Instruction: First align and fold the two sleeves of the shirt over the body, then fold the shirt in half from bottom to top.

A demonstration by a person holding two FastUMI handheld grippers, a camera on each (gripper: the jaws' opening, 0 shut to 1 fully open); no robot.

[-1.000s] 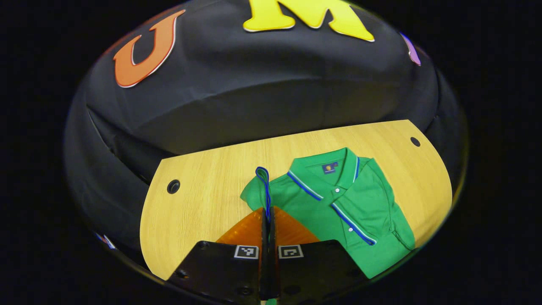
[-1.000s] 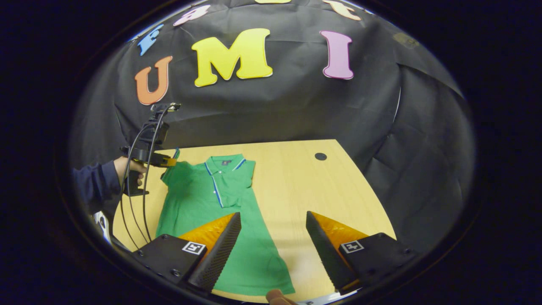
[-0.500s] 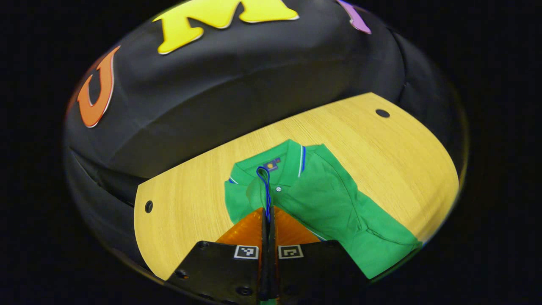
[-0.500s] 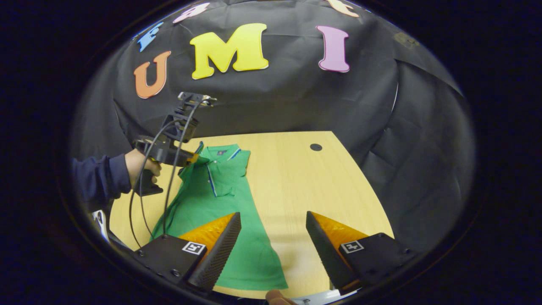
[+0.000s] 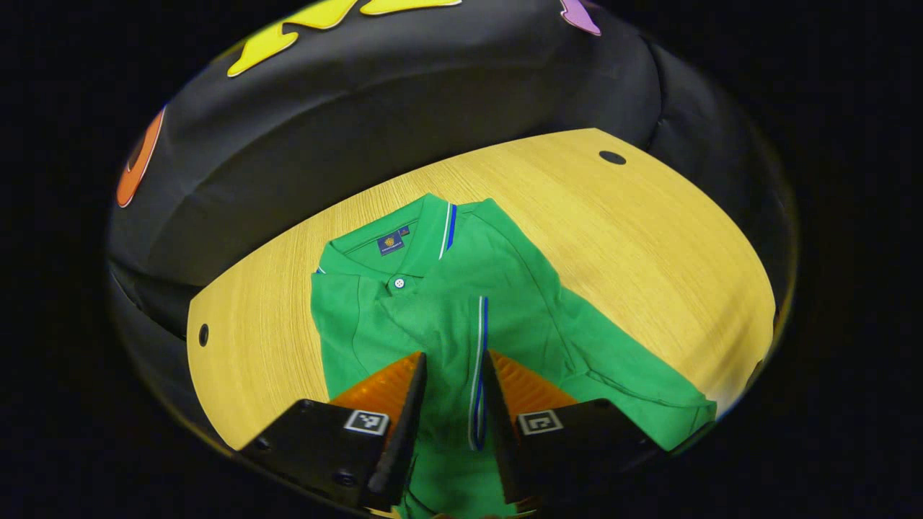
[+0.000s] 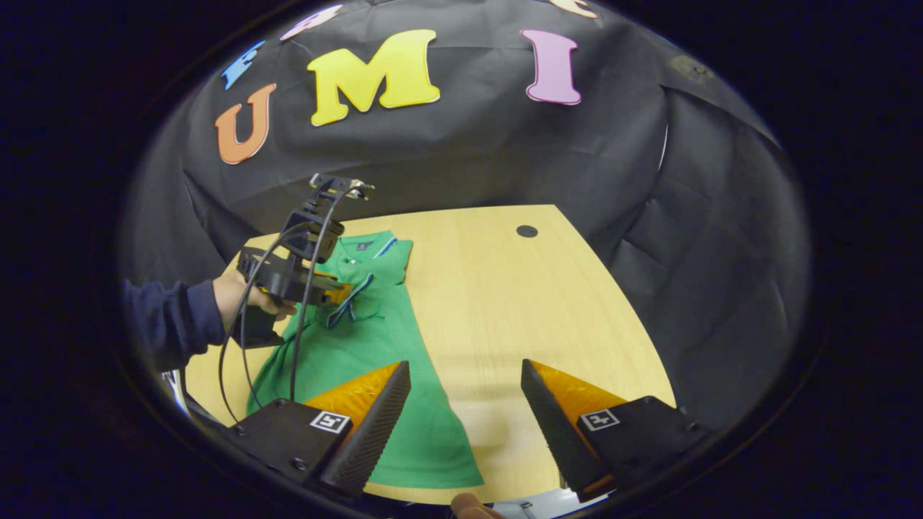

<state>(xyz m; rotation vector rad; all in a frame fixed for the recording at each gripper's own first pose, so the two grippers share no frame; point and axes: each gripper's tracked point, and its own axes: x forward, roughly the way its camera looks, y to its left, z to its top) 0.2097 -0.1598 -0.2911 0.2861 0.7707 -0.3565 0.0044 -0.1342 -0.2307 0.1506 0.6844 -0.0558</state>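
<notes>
Both sleeves now lie over the shirt (image 5: 447,317) body: the left gripper (image 5: 451,404), clamped on the striped sleeve cuff (image 5: 479,360) a second ago, has parted slightly and let it drop at lower centre. The right gripper (image 6: 465,411) hangs wide open, empty. The bottom fold remains, with bare table (image 6: 519,288) to the right.

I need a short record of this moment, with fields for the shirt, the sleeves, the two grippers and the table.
shirt: green polo shirt, lying flat, collar toward the wall
sleeves: both folded over the body; striped cuff lies between the left gripper's fingers
left gripper: open, low over the shirt
right gripper: open, above the shirt's lower edge, holding nothing
table: light wood
bottom-to-top fold: not yet done
</notes>
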